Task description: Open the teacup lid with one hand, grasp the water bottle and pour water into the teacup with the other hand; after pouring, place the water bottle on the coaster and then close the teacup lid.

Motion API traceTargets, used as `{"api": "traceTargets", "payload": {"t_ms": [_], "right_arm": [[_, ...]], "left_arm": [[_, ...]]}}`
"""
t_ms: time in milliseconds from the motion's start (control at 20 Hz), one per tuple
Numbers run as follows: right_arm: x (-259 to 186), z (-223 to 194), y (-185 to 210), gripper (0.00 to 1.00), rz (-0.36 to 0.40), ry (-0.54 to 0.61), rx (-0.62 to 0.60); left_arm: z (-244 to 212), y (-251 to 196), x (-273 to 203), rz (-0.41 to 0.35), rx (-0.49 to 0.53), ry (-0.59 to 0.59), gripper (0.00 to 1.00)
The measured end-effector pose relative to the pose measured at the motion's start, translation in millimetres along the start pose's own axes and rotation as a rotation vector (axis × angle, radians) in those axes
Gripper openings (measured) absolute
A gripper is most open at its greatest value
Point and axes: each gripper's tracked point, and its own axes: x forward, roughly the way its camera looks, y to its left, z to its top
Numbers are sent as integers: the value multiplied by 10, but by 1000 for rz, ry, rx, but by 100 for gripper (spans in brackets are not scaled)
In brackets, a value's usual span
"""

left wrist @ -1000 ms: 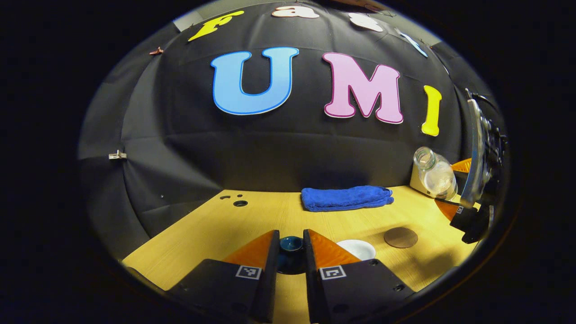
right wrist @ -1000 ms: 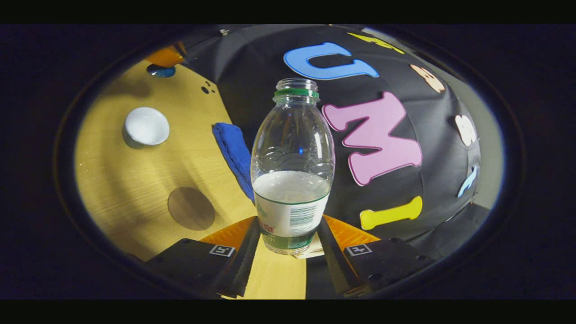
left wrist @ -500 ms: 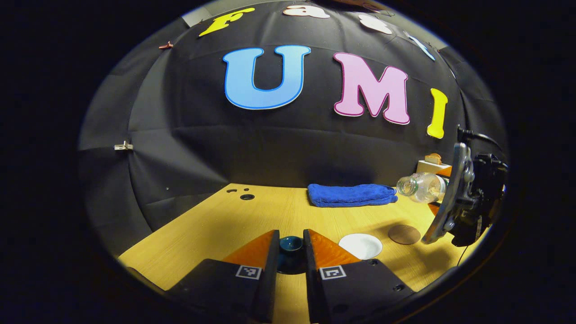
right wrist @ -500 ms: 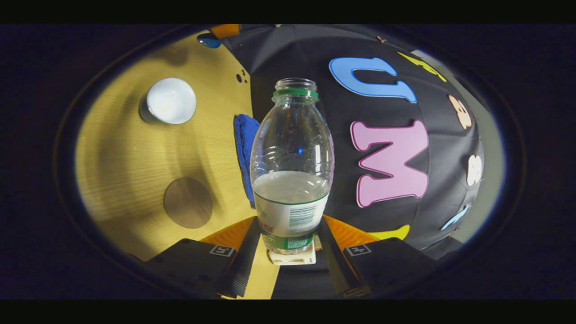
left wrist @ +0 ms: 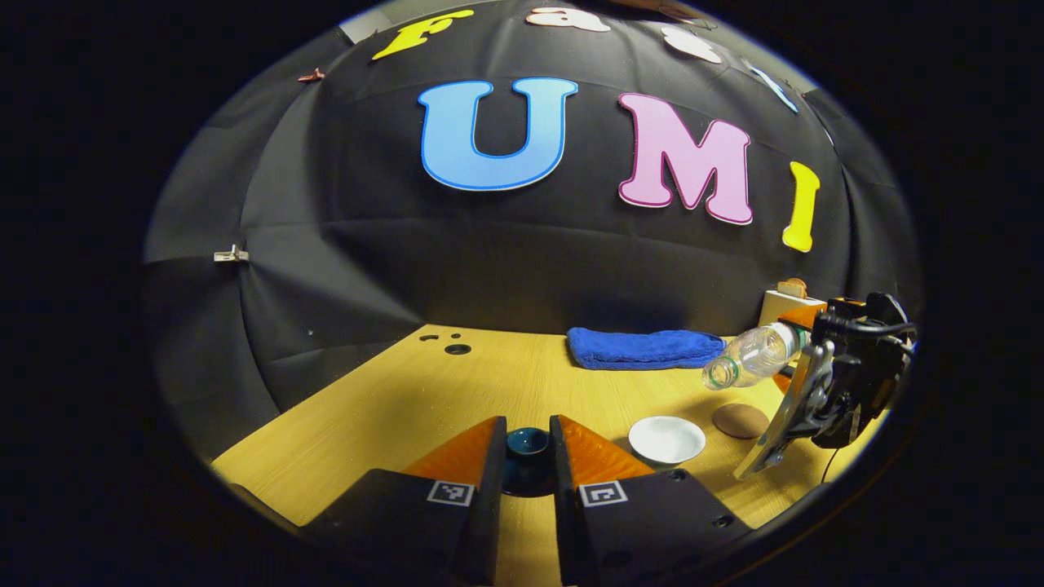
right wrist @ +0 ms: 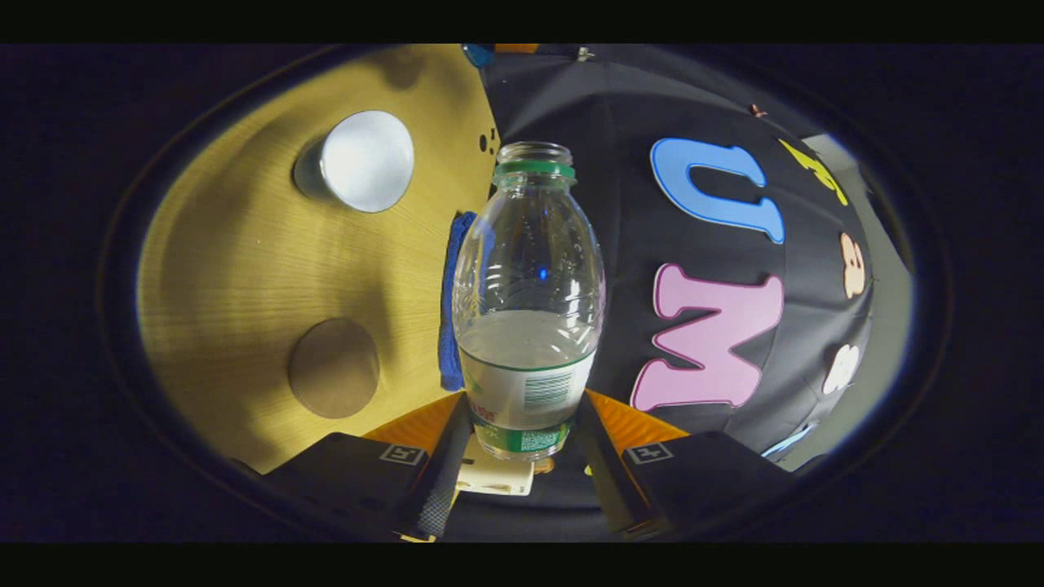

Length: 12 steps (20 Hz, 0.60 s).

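Water bottle [right wrist: 528,326], label print unreadable, perhaps barcode.

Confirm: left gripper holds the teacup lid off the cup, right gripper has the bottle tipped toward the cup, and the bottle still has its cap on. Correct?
Not quite: the cap is off. In the right gripper view the water bottle has a bare open neck. The rest holds: the left gripper grips the teacup lid, and the right gripper tips the bottle toward the open teacup.

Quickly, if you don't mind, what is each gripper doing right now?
Left gripper: shut on the dark lid, held off the table.
Right gripper: shut on the bottle, tipped toward the open teacup.
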Motion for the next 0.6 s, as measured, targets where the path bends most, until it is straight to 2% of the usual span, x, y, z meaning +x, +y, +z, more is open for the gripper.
{"api": "traceTargets", "payload": {"t_ms": [50,100,600], "right_arm": [[43,-43,-5,74,-3,-11,-17],[61,-80,-15,74,-6,-16,-35],[95,-45,-68,73,-39,-69,-136]], "left_arm": [[-2,-12,0,0,-11,2,29],[-9,-33,-2,-4,-18,3,33],[-6,-20,-33,7,5,-13,33]]}}
